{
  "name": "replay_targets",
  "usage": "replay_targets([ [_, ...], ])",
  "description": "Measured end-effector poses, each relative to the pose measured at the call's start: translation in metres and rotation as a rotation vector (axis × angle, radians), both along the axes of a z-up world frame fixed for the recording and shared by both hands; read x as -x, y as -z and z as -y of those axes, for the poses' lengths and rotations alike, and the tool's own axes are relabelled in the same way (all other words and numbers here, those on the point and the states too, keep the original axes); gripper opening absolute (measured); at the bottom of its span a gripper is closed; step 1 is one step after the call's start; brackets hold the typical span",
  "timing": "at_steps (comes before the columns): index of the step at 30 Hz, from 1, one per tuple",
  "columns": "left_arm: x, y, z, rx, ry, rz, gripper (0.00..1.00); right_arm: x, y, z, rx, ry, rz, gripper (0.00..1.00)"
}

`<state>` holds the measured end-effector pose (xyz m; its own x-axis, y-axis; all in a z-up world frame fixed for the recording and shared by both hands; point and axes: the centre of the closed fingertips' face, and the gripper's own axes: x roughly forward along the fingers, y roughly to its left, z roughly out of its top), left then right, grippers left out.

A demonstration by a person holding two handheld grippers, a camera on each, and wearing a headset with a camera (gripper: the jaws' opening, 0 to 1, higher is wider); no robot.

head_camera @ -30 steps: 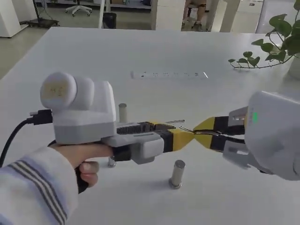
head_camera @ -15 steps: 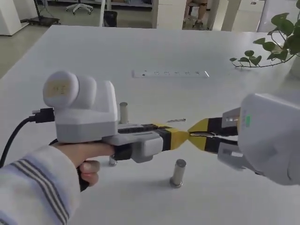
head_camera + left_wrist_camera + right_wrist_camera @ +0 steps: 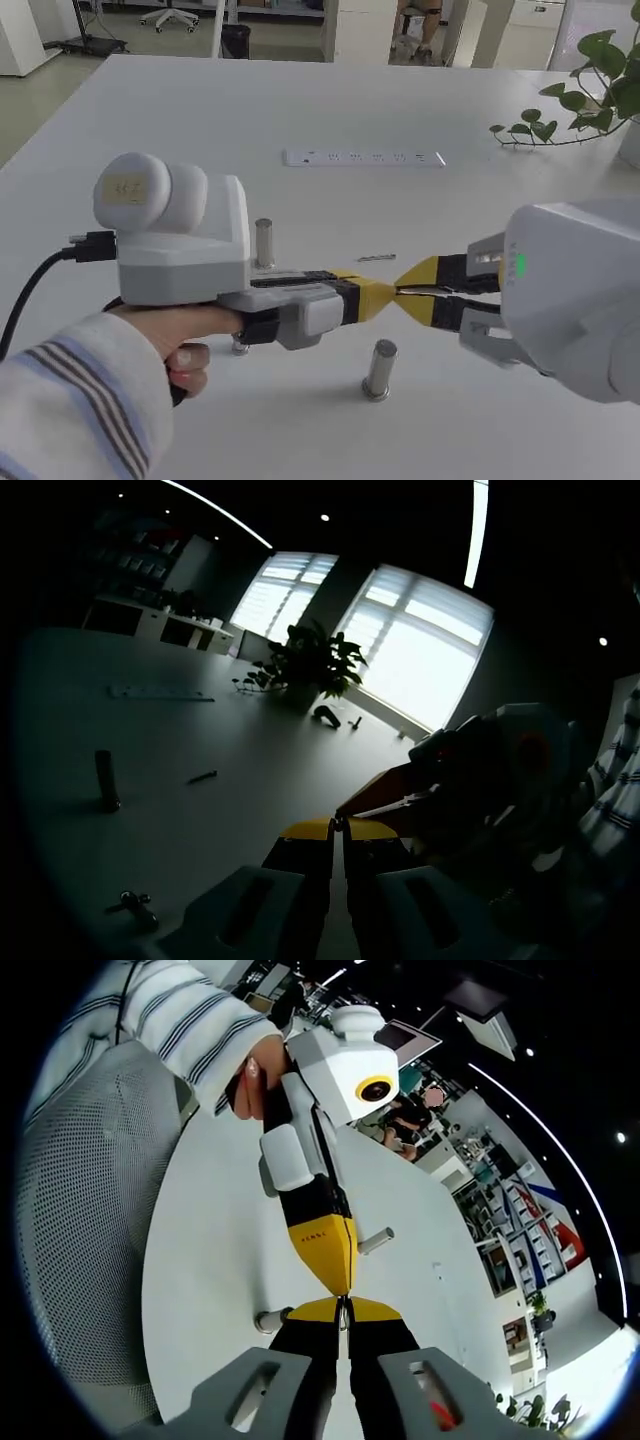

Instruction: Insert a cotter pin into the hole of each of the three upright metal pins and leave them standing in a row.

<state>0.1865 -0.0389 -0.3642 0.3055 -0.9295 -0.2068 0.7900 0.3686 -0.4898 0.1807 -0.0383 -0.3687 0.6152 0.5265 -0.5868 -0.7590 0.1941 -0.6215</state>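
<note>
My left gripper [image 3: 388,292] and right gripper [image 3: 404,290] meet tip to tip above the table, both with jaws together. A thin cotter pin [image 3: 440,291] is pinched in the right jaws, and its end reaches the left tip. In the right gripper view my right gripper [image 3: 343,1307] faces the left one's yellow tip [image 3: 330,1245]. One upright metal pin [image 3: 264,243] stands behind the grippers and another [image 3: 379,370] in front. The base of a third [image 3: 238,347] shows under the left gripper. A spare cotter pin [image 3: 377,258] lies flat on the table.
A white power strip [image 3: 363,158] lies further back on the white table [image 3: 300,110]. A potted plant [image 3: 600,80] stands at the far right. In the left gripper view an upright pin [image 3: 103,779] and a loose cotter pin [image 3: 202,776] are to the left.
The right gripper has moved left and the two yellow tips have closed the small gap between them. The thin pin that stuck out between the tips is now covered where they meet.
</note>
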Motion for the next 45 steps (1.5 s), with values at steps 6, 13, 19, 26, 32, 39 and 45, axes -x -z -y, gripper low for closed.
replay_targets([
  [6,0.003,0.001,-0.004,0.011,0.004,-0.063,0.00,0.004,0.000,-0.003,-0.009,-0.012,-0.013,0.00],
  [13,0.003,0.000,-0.006,0.010,-0.016,-0.077,0.00,0.005,-0.001,-0.006,-0.007,-0.025,-0.007,0.00],
  [19,0.003,0.000,-0.007,0.015,-0.026,-0.101,0.00,0.005,-0.001,-0.007,-0.015,-0.026,-0.008,0.00],
  [26,0.005,0.001,-0.009,-0.012,-0.019,-0.070,0.00,0.008,-0.001,-0.006,-0.063,-0.025,-0.038,0.08],
  [32,0.008,0.005,-0.014,-0.087,0.005,0.010,0.00,0.009,0.007,0.000,-0.099,0.008,-0.103,0.13],
  [39,0.016,-0.002,-0.014,-0.130,0.076,0.168,0.00,0.015,0.013,-0.001,-0.272,0.053,-0.294,0.13],
  [45,0.022,-0.010,-0.011,-0.170,0.138,0.313,0.00,0.019,0.013,-0.003,-0.373,0.038,-0.378,0.12],
])
